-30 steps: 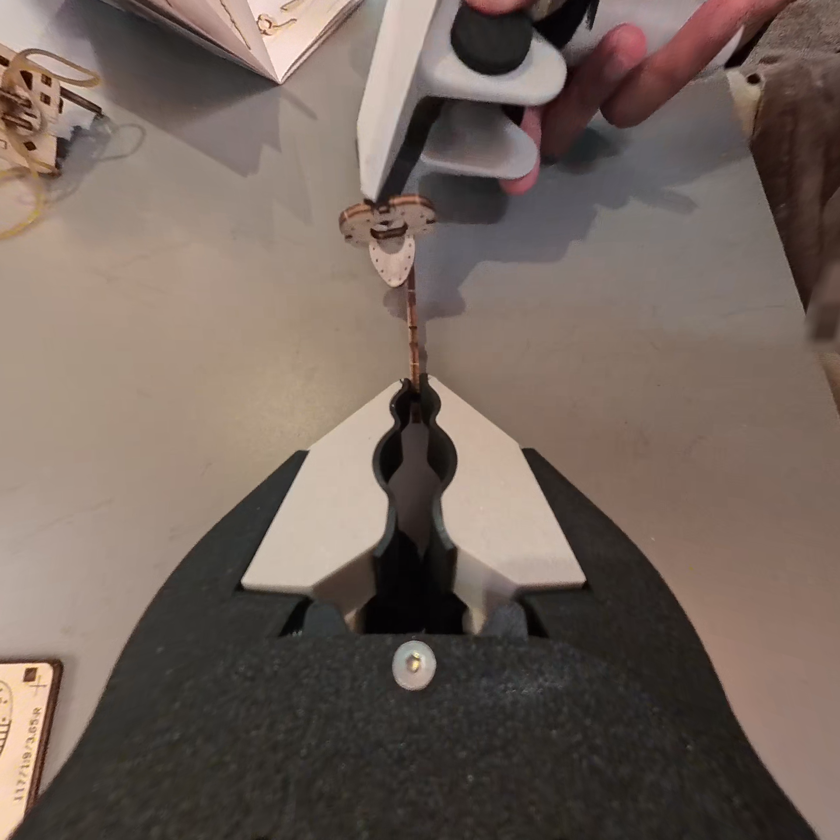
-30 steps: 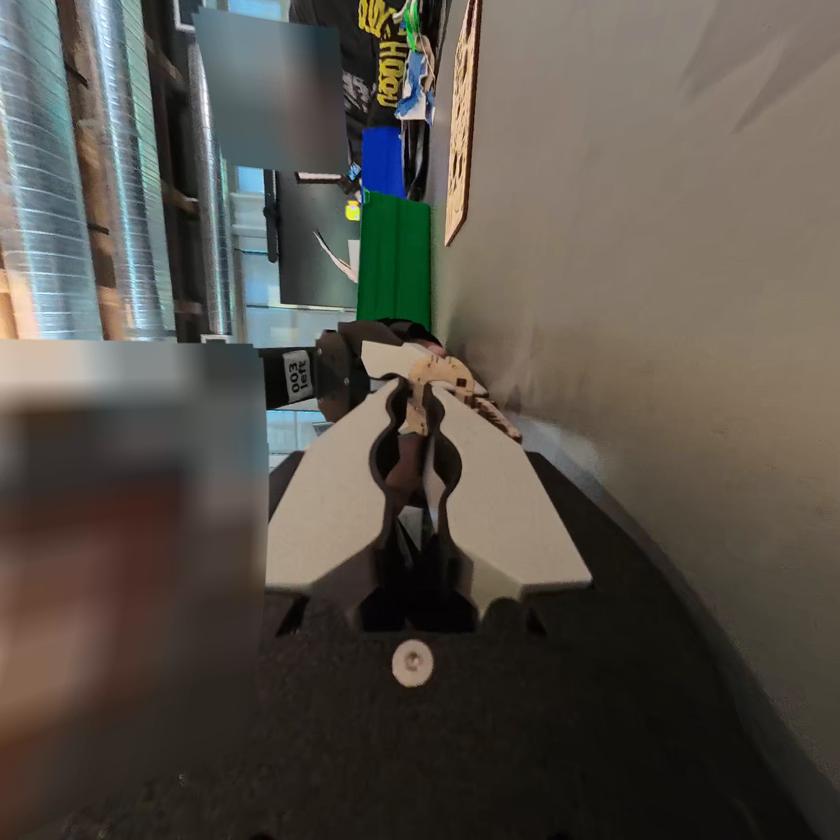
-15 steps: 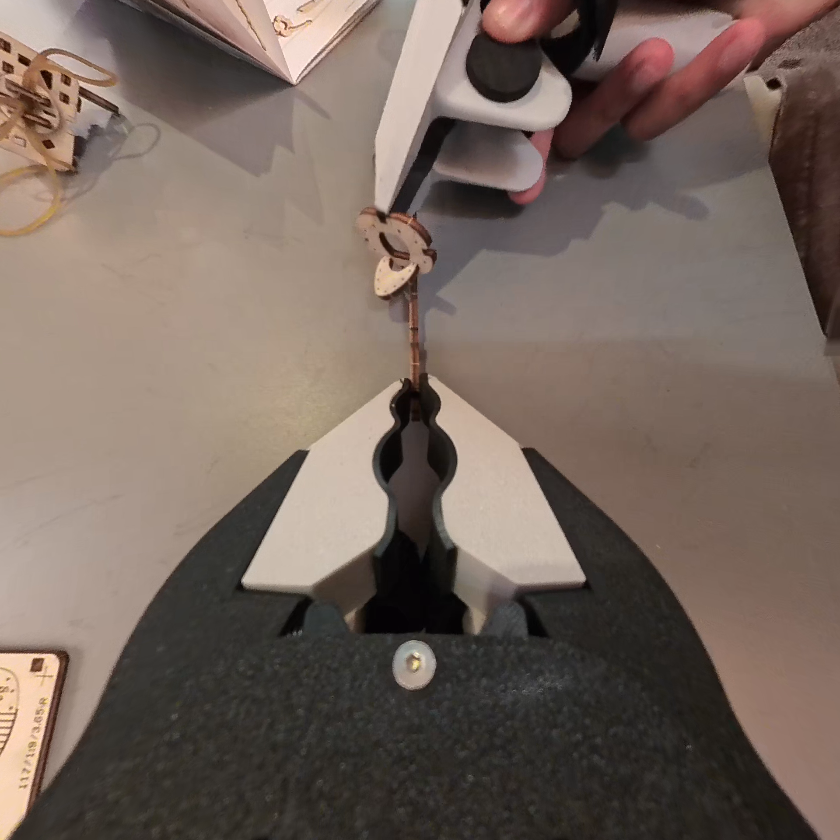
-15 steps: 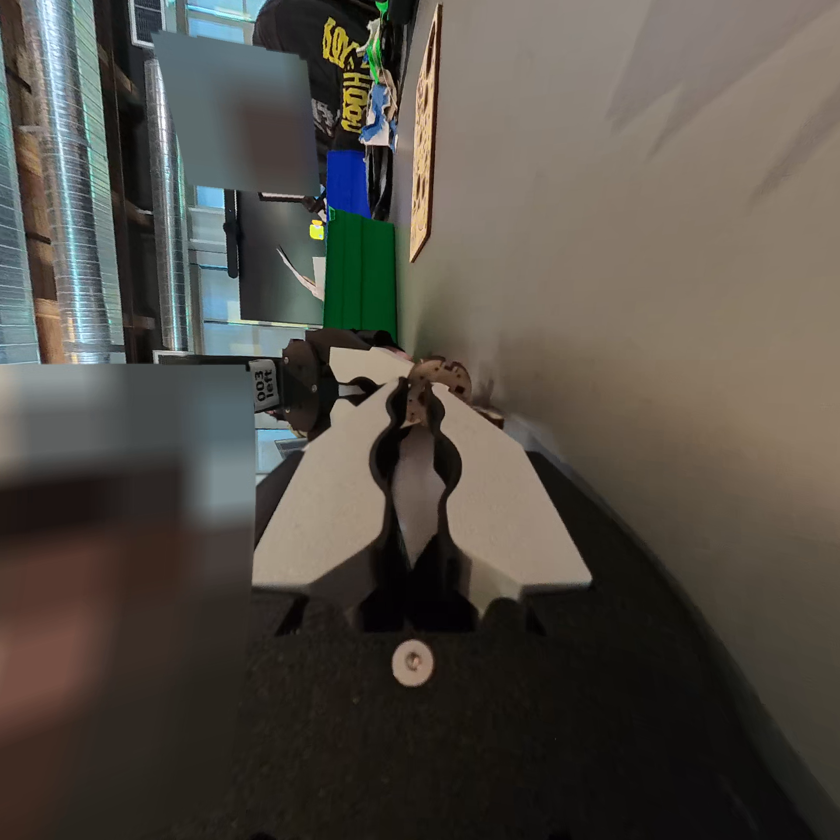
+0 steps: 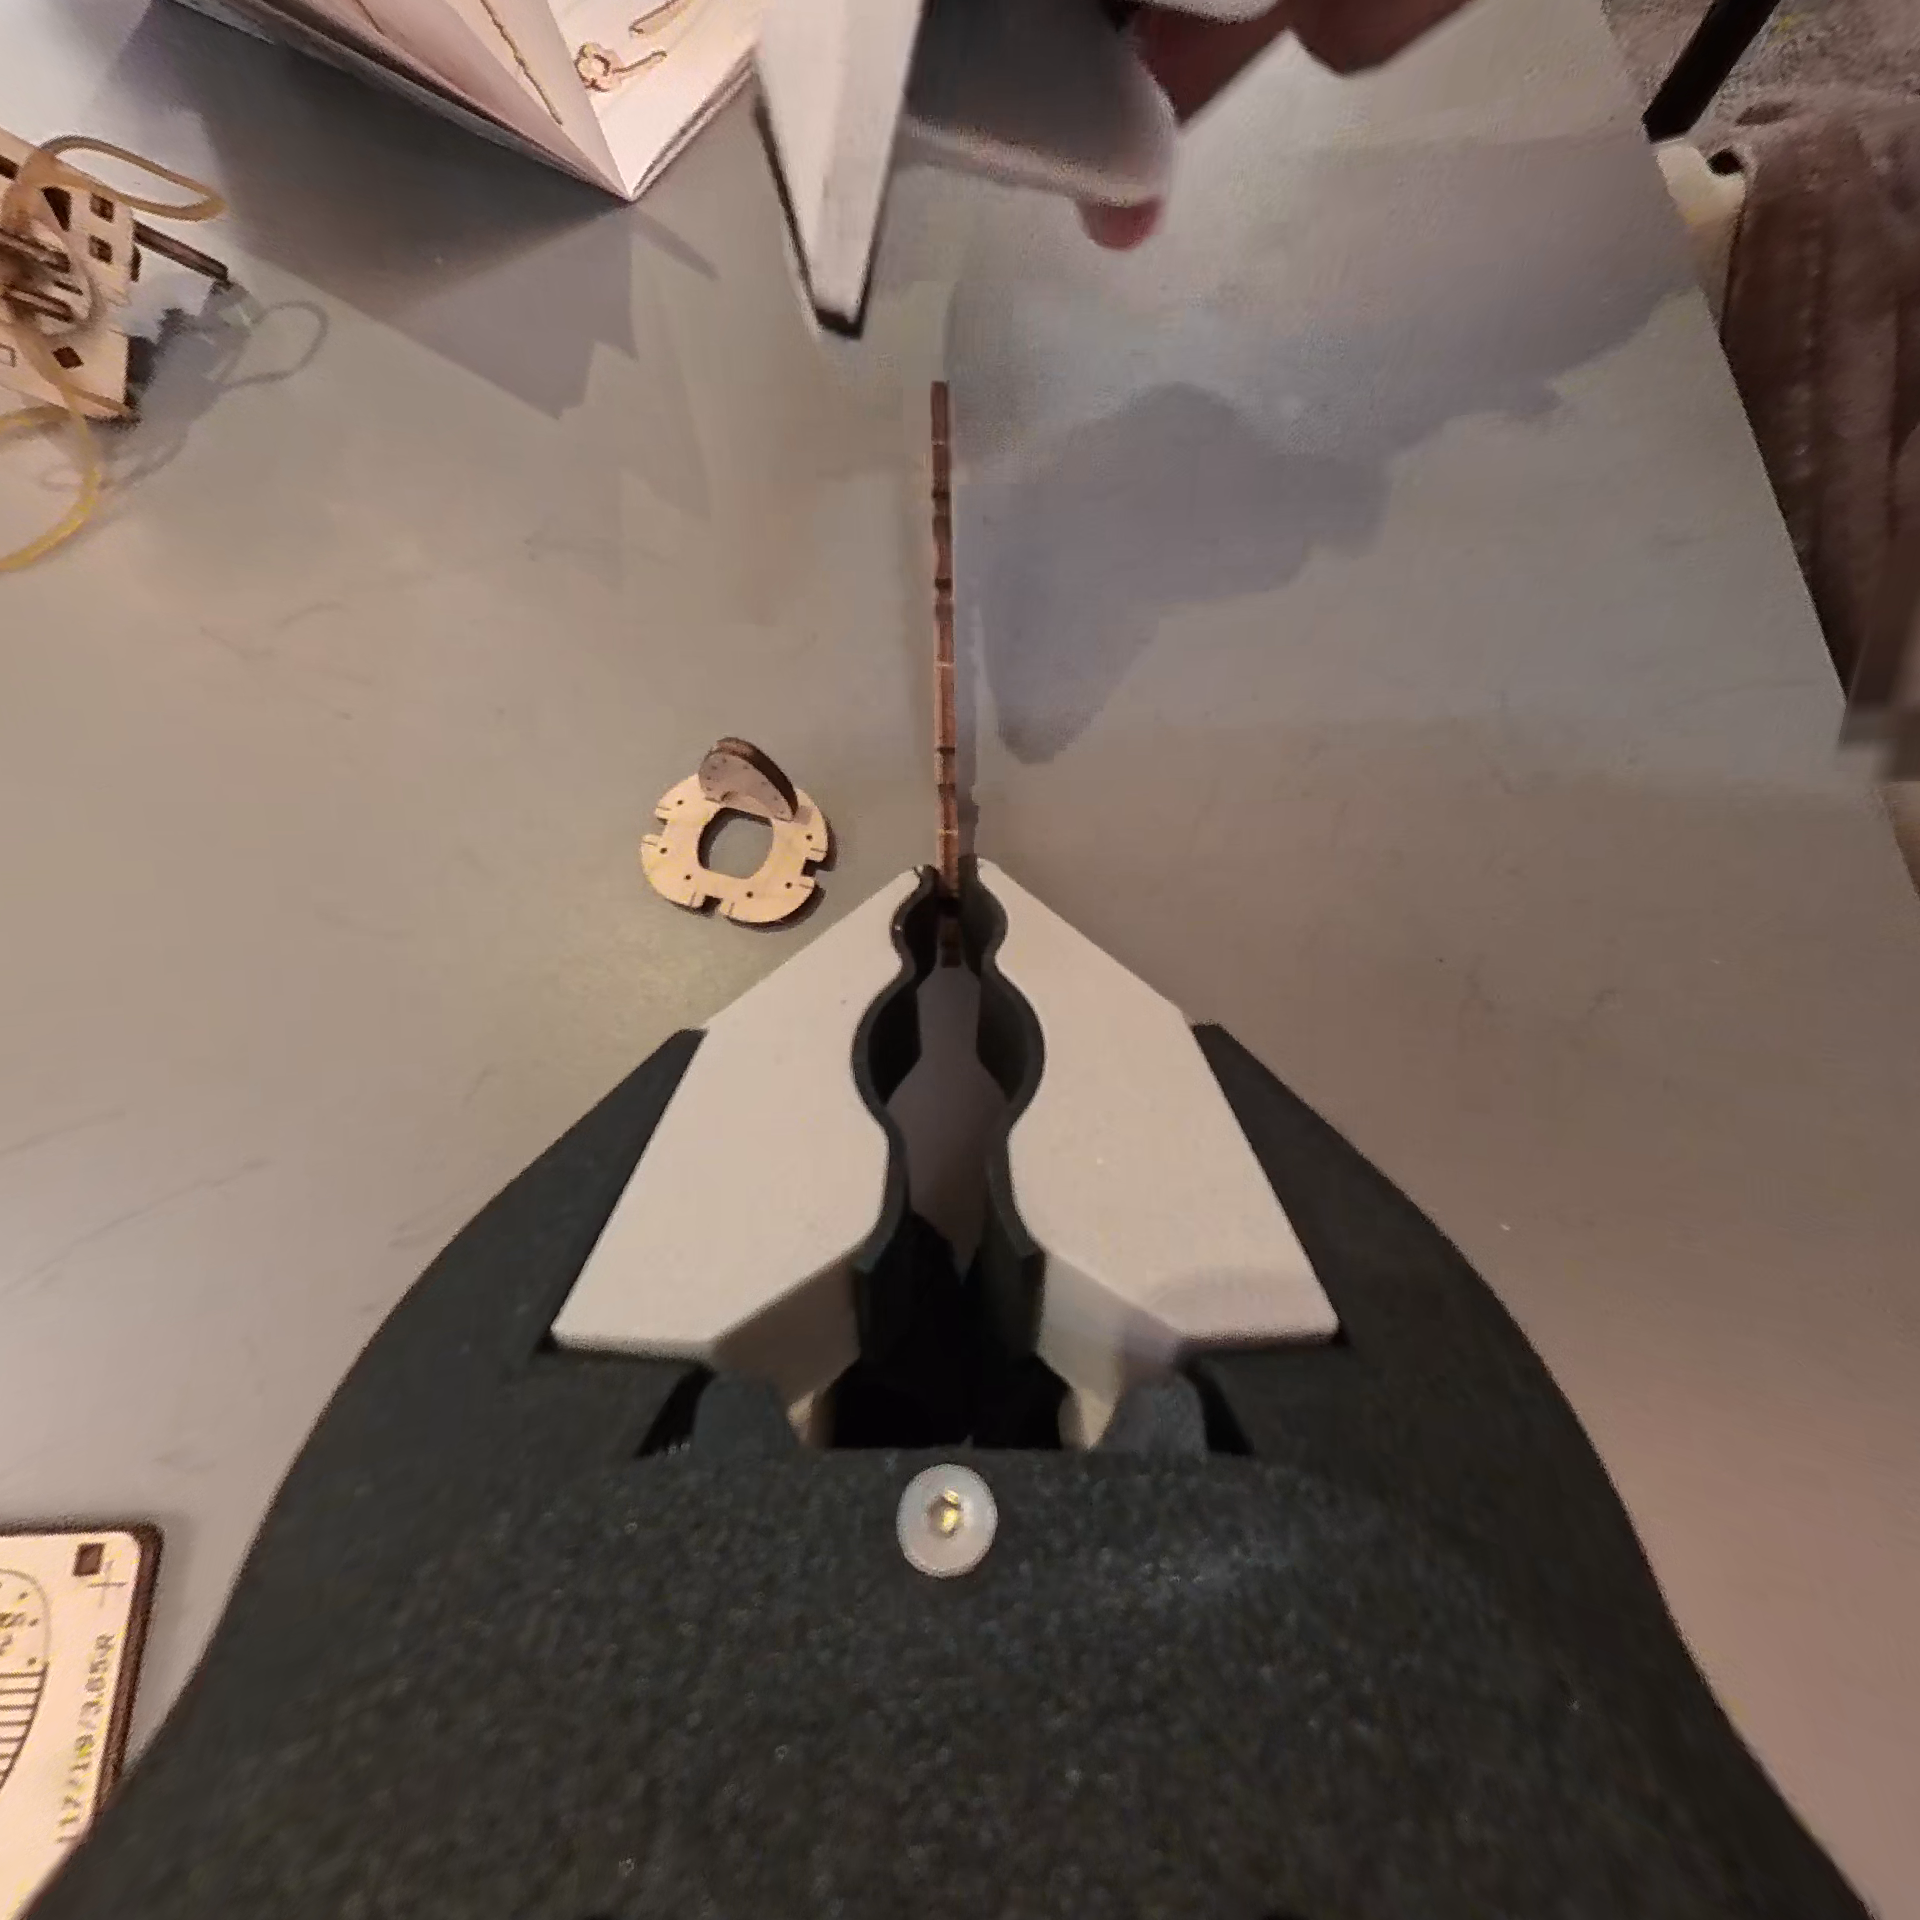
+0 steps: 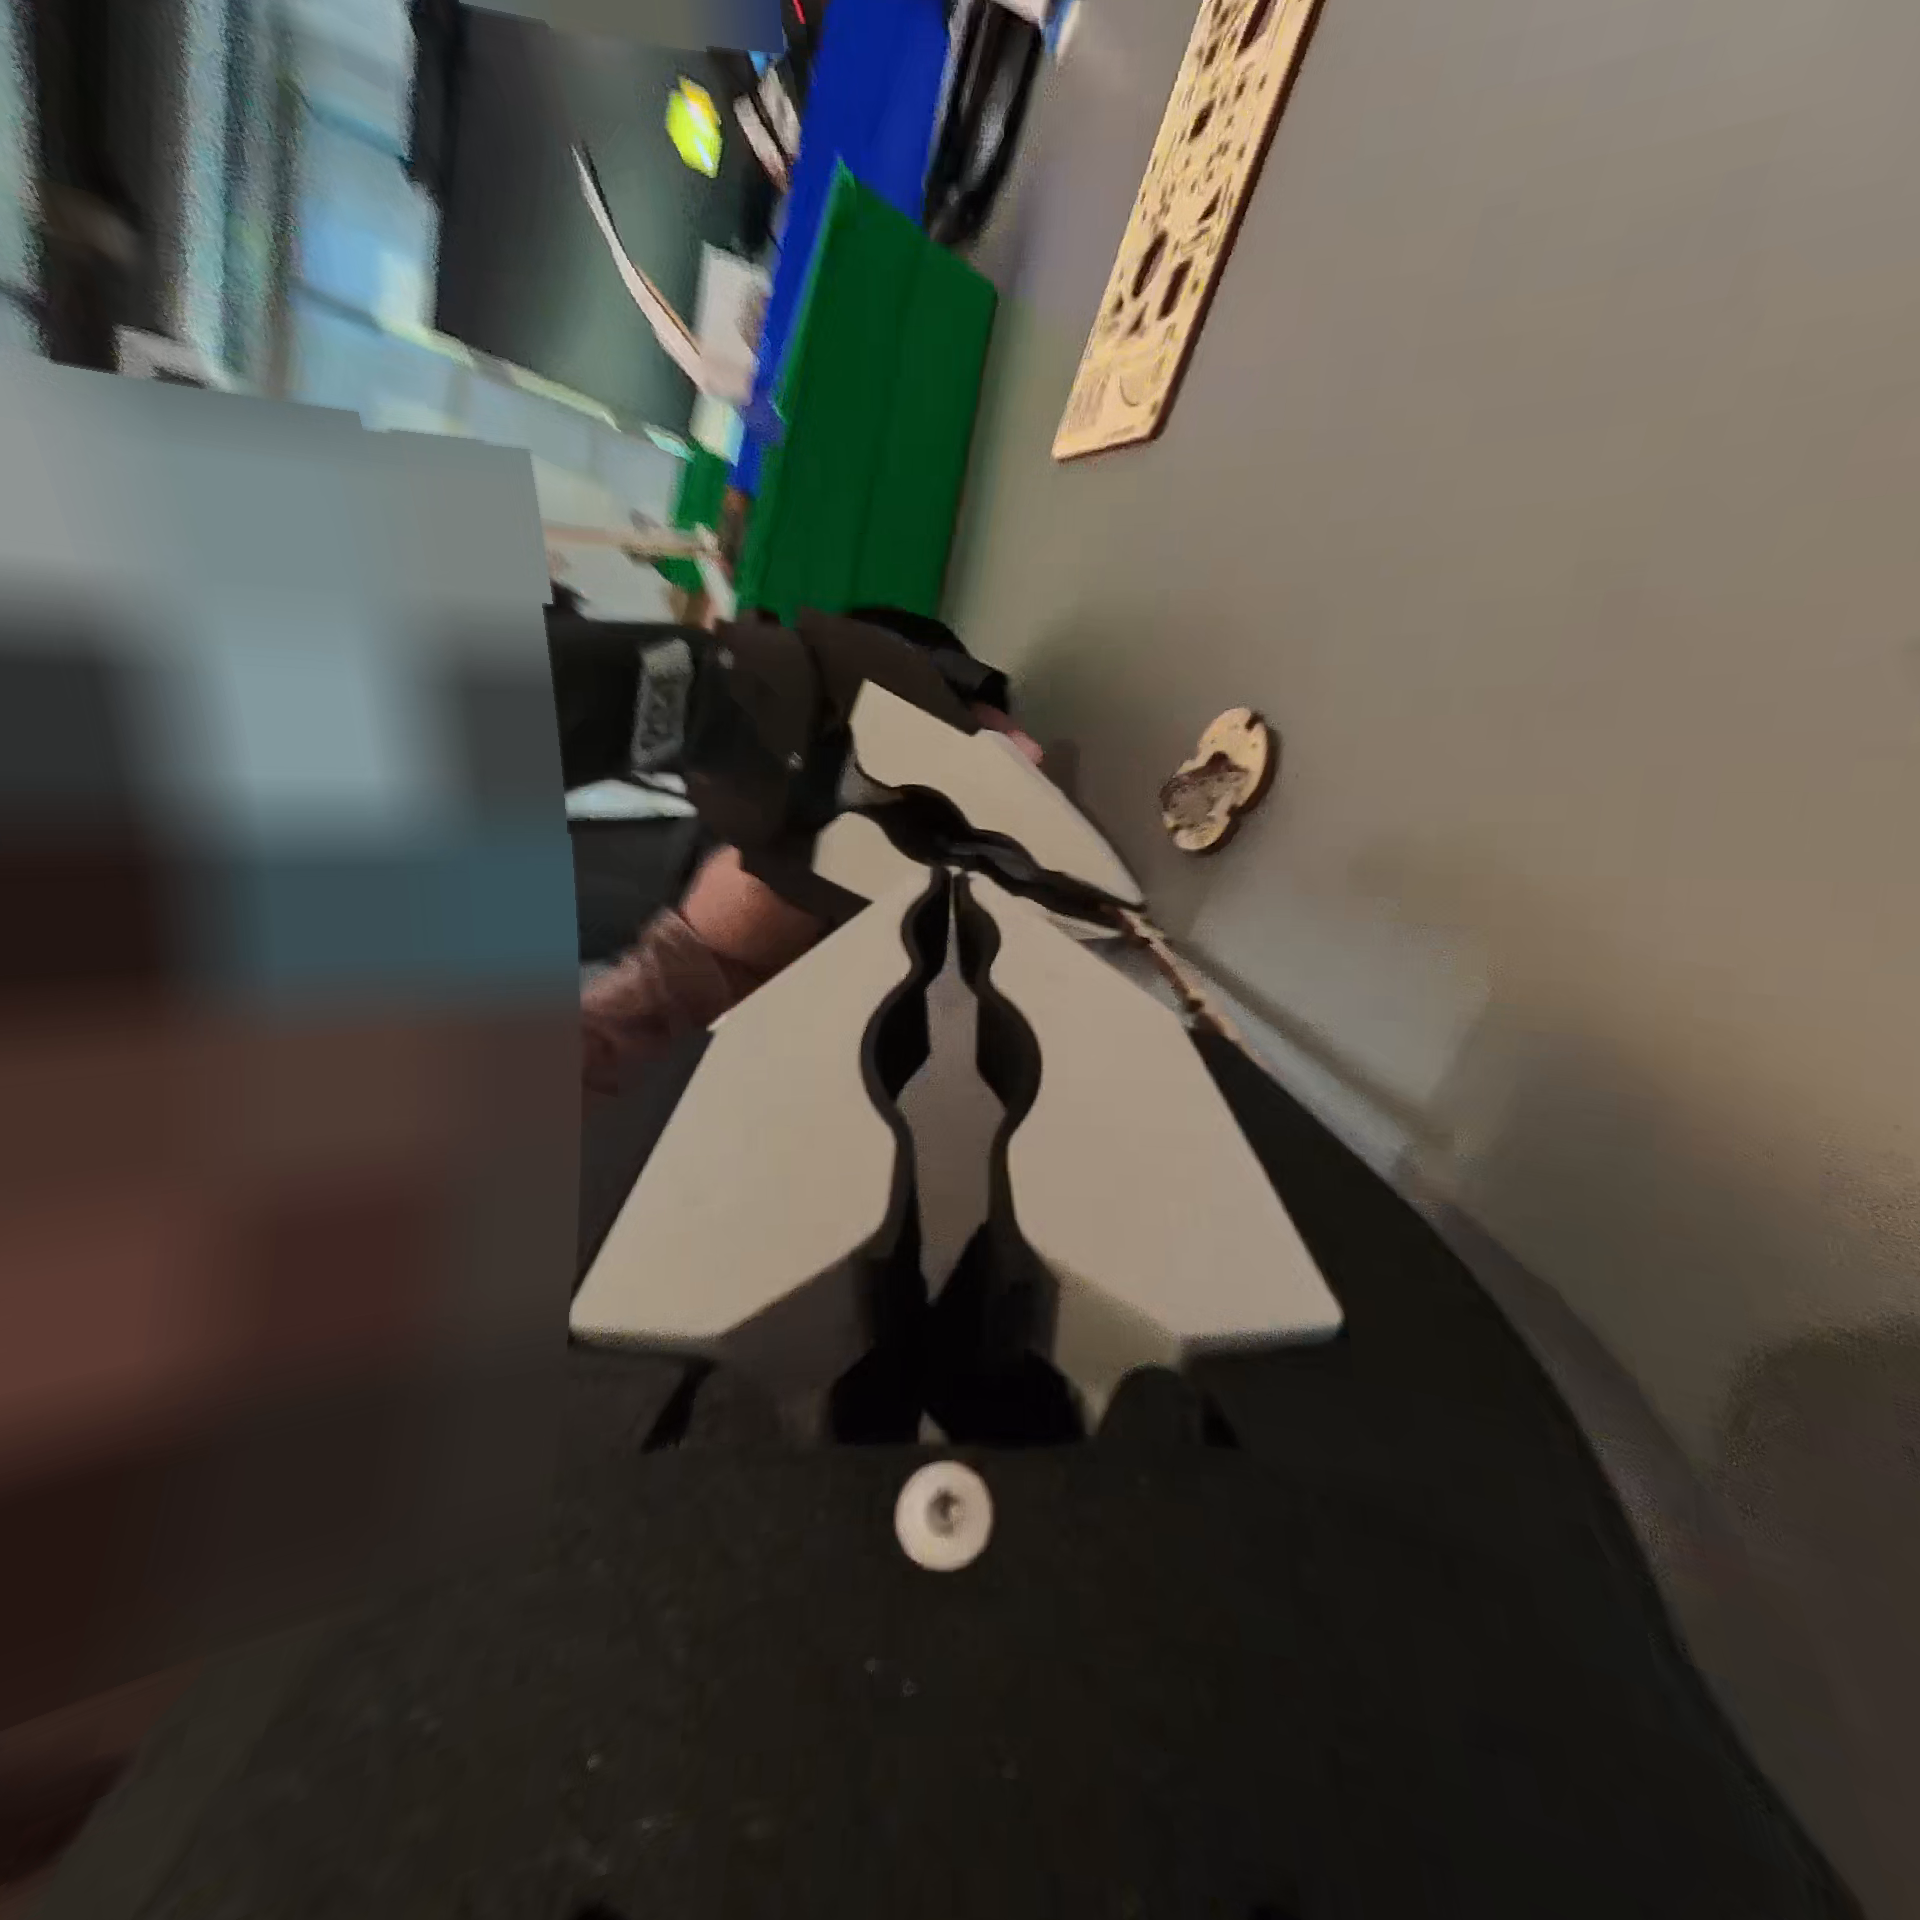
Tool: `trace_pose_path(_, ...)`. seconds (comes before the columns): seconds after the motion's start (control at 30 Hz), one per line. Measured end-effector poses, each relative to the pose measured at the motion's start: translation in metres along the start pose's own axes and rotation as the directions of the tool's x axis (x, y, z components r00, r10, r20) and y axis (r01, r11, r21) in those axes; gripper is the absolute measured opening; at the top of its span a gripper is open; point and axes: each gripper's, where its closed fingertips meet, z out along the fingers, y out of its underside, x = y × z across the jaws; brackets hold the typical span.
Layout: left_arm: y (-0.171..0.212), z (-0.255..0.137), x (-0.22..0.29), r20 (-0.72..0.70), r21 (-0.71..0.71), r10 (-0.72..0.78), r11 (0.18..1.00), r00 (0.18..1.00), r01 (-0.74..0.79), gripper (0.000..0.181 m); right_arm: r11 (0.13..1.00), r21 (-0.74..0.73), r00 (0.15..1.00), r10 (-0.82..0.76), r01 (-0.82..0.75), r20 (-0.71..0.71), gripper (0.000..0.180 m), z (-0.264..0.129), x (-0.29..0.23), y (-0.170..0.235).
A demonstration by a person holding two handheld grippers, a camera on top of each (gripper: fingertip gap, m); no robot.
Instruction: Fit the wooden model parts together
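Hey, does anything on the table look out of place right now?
Yes. The small round wooden disc with a centre hole lies loose on the grey table, apart from the thin notched wooden stick that the left hand-held gripper pinches. The right hand-held gripper holds nothing.

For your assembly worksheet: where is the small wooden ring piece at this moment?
In the left wrist view the wooden ring piece lies flat on the grey table, left of the thin wooden stick held by the left gripper.

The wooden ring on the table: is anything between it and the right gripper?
Nothing visible does. The wooden ring lies alone on the bare grey table, left of the stick that the left gripper holds. The right gripper, shut and empty, is above.
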Motion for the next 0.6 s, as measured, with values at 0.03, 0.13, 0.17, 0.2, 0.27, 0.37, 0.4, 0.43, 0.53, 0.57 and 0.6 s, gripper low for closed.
trace_pose_path(0.03,0.000,0.000,0.001,-0.003,0.000,0.006,1.000,1.000,-0.006,0.001,0.996,-0.045,0.995,-0.085,0.083,-0.052,0.004,0.001,0.002,-0.001)
trace_pose_path(0.13,0.002,-0.003,0.006,-0.038,0.001,0.031,1.000,0.999,-0.031,0.001,0.890,-0.204,0.891,-0.437,0.408,-0.125,0.016,0.010,0.011,-0.005)
trace_pose_path(0.17,0.004,-0.005,0.008,-0.055,0.001,0.033,0.999,0.998,-0.033,0.001,0.818,-0.251,0.823,-0.556,0.518,-0.112,0.020,0.015,0.015,-0.005)
trace_pose_path(0.2,0.007,-0.008,0.008,-0.064,0.000,0.025,1.000,0.998,-0.025,0.001,0.754,-0.290,0.762,-0.638,0.590,-0.111,0.028,0.020,0.022,-0.006)
trace_pose_path(0.27,0.012,-0.013,0.006,-0.065,-0.002,-0.008,1.000,0.998,0.008,0.001,0.638,-0.389,0.669,-0.740,0.665,-0.071,0.032,0.029,0.031,-0.003)
trace_pose_path(0.37,0.018,-0.020,0.005,-0.059,-0.004,-0.036,0.999,0.998,0.036,0.001,0.505,-0.484,0.571,-0.821,0.715,-0.014,0.035,0.038,0.040,0.000)
trace_pose_path(0.4,0.020,-0.023,0.006,-0.057,-0.005,-0.039,0.999,0.998,0.039,0.001,0.499,-0.502,0.563,-0.826,0.706,-0.030,0.032,0.040,0.043,-0.001)
trace_pose_path(0.43,0.022,-0.024,0.007,-0.055,-0.005,-0.043,0.999,0.998,0.042,0.001,0.497,-0.517,0.558,-0.829,0.697,-0.044,0.026,0.041,0.046,-0.001)
trace_pose_path(0.53,0.024,-0.027,0.008,-0.053,-0.008,-0.056,0.998,0.997,0.056,0.002,0.472,-0.529,0.505,-0.858,0.705,-0.094,0.027,0.044,0.049,-0.002)
trace_pose_path(0.57,0.024,-0.027,0.008,-0.053,-0.008,-0.061,0.998,0.997,0.060,0.001,0.451,-0.536,0.467,-0.877,0.714,-0.117,0.028,0.045,0.051,-0.004)
trace_pose_path(0.6,0.024,-0.027,0.008,-0.054,-0.008,-0.065,0.998,0.996,0.065,0.002,0.423,-0.553,0.421,-0.896,0.718,-0.138,0.027,0.045,0.054,-0.004)
